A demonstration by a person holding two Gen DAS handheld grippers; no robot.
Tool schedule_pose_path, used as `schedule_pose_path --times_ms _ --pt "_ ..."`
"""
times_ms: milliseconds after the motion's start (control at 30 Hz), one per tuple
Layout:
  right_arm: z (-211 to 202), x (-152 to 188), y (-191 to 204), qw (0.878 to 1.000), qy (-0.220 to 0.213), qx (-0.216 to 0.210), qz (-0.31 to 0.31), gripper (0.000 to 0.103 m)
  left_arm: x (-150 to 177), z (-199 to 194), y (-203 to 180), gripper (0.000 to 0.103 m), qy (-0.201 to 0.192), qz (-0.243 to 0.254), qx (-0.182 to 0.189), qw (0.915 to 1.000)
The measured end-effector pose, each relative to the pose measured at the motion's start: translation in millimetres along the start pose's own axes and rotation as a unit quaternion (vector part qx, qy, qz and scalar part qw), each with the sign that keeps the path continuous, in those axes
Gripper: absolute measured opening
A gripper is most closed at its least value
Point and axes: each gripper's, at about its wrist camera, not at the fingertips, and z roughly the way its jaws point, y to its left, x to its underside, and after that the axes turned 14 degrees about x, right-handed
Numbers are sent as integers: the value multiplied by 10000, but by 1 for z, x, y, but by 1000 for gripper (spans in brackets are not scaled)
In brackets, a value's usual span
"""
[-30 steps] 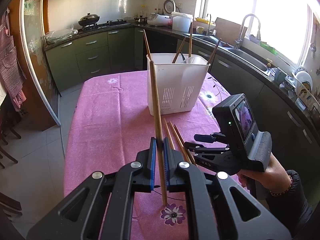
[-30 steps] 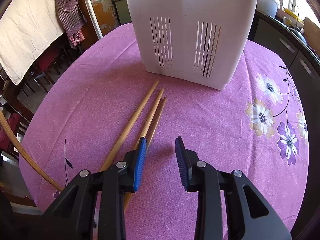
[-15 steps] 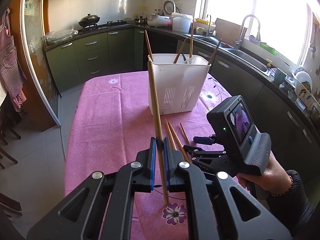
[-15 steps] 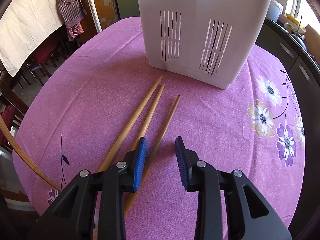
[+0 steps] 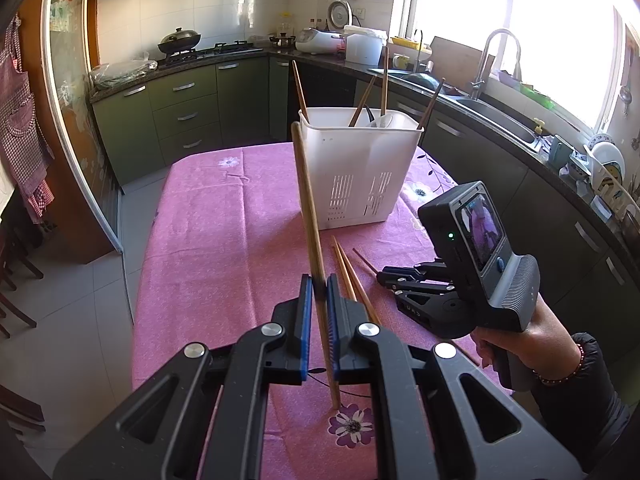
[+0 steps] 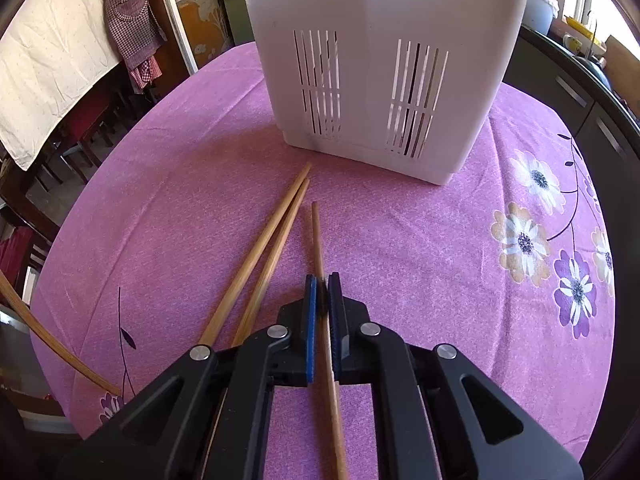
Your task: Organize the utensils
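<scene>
Chopstick [image 6: 320,248] between right jaws.

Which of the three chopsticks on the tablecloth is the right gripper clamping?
The thinner, rightmost chopstick, shut in the right gripper; the thicker pair lies free to its left.

A home kitchen

Behind the pink floral tablecloth [image 5: 224,216]: green cabinets [image 5: 180,116], a wok [image 5: 179,40] on the gas stove, a rice cooker [image 5: 318,40], and a sink [image 5: 494,114] beneath the bright window.
</scene>
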Motion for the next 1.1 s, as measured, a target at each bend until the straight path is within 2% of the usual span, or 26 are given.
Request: schedule_pose_path --times_ms 100,300,600,867,1100 --pt "-18 -2 -11 9996 -240 -68 152 6 0 0 0 7 3 5 -1 10000" --pt "-82 -1 -32 9937 -1033 -127 409 6 0 0 1 7 11 24 -6 10000" --pt "-158 31 -58 9820 -1775 -140 635 6 2 0 -3 7 17 76 -33 10000" --pt "-205 81 -71 9744 -2111 -140 758 6 4 -2 -5 7 2 121 -51 9999" --pt "-214 90 -75 9737 -2117 -130 836 6 4 -4 -7 7 6 143 -53 9999"
